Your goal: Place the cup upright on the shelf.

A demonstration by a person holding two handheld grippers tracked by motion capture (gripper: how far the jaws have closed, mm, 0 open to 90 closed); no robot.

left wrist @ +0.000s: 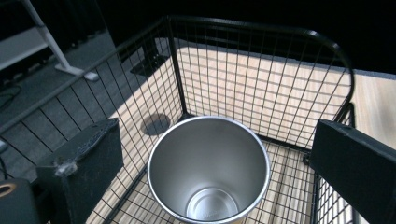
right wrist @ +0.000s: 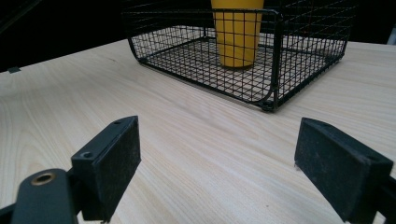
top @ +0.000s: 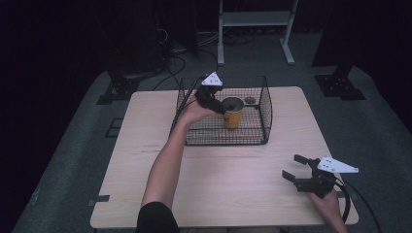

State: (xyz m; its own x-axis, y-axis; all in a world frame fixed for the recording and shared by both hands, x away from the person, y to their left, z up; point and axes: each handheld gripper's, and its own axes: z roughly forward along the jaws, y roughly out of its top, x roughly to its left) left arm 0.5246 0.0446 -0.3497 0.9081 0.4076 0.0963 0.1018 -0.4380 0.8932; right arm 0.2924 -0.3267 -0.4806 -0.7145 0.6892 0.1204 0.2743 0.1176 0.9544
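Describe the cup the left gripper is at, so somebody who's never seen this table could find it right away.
Start at the light wooden table and find the black wire basket at its far side. The yellow cup stands upright inside it, with the left gripper open, its jaws either side of the rim. It is the only upright thing in the basket, yellow outside, bare shiny metal inside.

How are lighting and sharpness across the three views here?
High view: dim, dark surroundings, the cup soft. Left gripper view: bright, a soft sheen inside the steel cup, near jaws blurred. Right gripper view: evenly lit table, the basket crisp, jaws slightly soft.
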